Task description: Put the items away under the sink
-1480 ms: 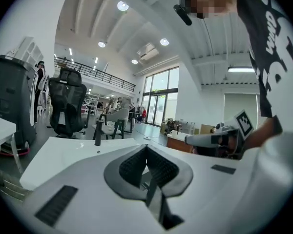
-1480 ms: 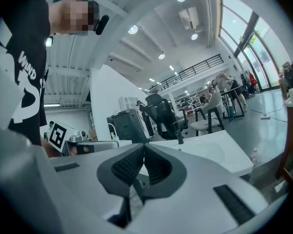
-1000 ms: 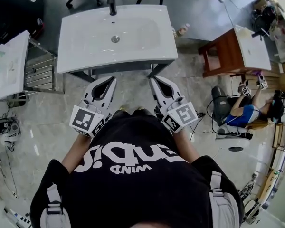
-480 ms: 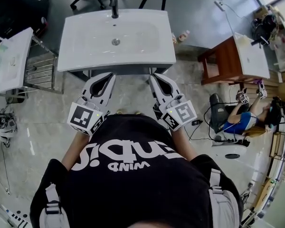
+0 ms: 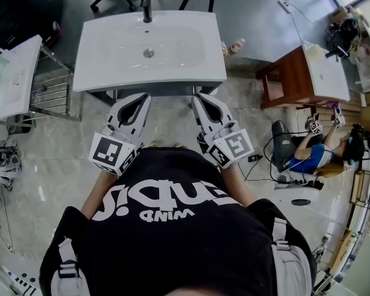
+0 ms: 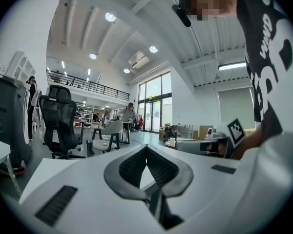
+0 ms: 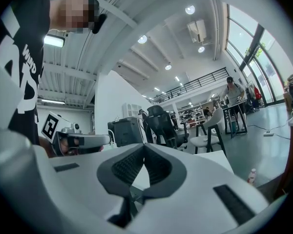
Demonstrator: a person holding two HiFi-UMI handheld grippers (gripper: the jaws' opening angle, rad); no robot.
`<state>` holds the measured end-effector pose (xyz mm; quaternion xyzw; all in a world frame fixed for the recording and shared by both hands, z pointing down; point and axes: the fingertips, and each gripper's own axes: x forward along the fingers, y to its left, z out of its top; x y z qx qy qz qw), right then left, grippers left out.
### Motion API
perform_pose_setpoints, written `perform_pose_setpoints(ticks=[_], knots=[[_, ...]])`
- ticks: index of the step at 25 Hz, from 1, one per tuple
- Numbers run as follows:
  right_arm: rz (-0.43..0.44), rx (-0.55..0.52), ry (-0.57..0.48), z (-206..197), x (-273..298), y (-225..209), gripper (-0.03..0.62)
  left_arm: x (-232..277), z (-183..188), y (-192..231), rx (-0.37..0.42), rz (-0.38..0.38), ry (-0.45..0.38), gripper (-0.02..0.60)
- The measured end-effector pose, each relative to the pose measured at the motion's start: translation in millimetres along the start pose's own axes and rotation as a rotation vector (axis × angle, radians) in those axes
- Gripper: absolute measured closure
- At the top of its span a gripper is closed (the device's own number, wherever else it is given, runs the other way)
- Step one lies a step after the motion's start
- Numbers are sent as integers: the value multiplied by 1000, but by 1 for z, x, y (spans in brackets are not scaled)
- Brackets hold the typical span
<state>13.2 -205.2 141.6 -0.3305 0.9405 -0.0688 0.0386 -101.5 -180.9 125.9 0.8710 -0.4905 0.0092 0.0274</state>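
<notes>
A white sink (image 5: 111, 73) with a dark faucet (image 5: 147, 7) stands on a dark frame ahead of me; the space under it is hidden in the head view. My left gripper (image 5: 142, 97) and right gripper (image 5: 196, 97) are held side by side just short of the sink's front edge, tips pointing at it. Both are shut with nothing between the jaws. In the left gripper view (image 6: 146, 148) and the right gripper view (image 7: 144, 146) the ribbed pads meet at the tips. A small bottle (image 5: 237, 43) stands on the floor right of the sink, also seen as the bottle (image 7: 252, 176).
A metal rack (image 5: 52, 97) and a white table (image 5: 9, 82) stand left of the sink. A brown wooden table (image 5: 293, 73) is at the right, with a seated person (image 5: 311, 150) and cables beyond it. An office chair (image 6: 58, 126) stands behind the sink.
Both grippers have edged slightly forward toward the sink's front edge and stayed shut. Nothing was taken or released.
</notes>
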Motion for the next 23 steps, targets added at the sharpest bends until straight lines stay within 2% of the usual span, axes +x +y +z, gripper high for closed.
perform_pose_setpoints(ticks=[23], knots=[[14, -17, 5, 3, 0, -10, 576, 14, -3, -6, 7, 21, 16, 563]])
